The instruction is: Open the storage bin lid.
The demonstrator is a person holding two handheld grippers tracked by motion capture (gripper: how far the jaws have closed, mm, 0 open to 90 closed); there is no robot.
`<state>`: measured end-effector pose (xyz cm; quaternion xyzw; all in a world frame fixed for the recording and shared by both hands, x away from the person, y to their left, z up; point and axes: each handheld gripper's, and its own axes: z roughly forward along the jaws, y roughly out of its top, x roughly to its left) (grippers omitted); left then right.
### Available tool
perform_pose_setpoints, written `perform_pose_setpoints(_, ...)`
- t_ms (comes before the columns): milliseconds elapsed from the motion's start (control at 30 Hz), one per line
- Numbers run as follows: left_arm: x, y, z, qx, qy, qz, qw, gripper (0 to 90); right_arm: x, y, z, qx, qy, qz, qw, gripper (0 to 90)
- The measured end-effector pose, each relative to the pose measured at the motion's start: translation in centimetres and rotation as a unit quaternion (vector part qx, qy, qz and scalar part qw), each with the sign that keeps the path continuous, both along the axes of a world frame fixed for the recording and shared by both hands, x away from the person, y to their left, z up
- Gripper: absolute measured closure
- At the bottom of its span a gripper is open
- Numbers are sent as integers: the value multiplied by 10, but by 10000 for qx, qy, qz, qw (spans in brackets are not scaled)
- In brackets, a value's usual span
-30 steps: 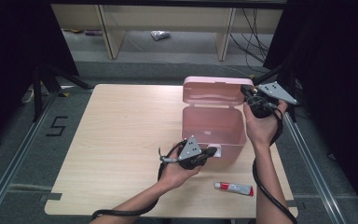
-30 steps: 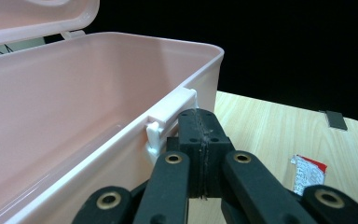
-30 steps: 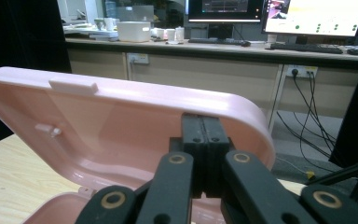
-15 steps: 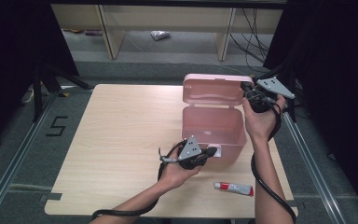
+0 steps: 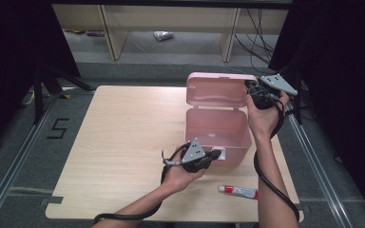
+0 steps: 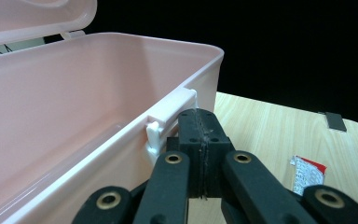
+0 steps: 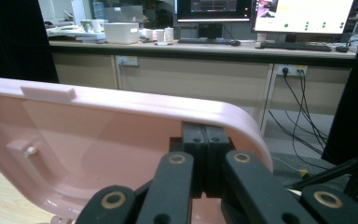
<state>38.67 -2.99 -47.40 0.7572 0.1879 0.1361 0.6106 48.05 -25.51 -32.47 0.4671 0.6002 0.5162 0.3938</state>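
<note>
The smooth pink plastic box (image 5: pixel 217 133) stands open at the table's (image 5: pixel 114 142) right side, its rounded lid (image 5: pixel 216 90) upright. The left gripper (image 5: pixel 217 154), jaws clenched empty, presses the front latch (image 6: pixel 170 119); the right gripper (image 5: pixel 248 88), likewise clenched, meets the lid's corner.

This is a lab or office workroom fitted out for recording. The landmark is the light wooden table (image 5: pixel 119 156), which stands on grey carpet between black curtains (image 5: pixel 9 57) hung at its left and right. On the floor left of the table, black tape forms the numeral 5 (image 5: pixel 58 128), and metal rails (image 5: pixel 14 166) run along both sides. Beyond the table's far edge stands a long beige counter (image 7: pixel 191 70) carrying computer monitors (image 7: pixel 303 14), a keyboard (image 7: pixel 303 46), white cups and a white bin (image 7: pixel 119 32). Wall sockets and loose black cables (image 7: pixel 298 116) hang below that counter.
</note>
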Motion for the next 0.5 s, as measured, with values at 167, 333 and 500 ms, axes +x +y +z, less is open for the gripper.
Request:
perform_pose_setpoints(167,0,0,0,-7,-4,-3,10000,892,4,0,0,11,17,-74,10000,900)
perform_pose_setpoints(333,0,0,0,18,6,-5,10000,891,9,0,1,-57,-12,-70,10000,900)
perform_pose_setpoints(500,0,0,0,15,3,-3,10000,891,13,1,2,11,2,-107,9999,900)
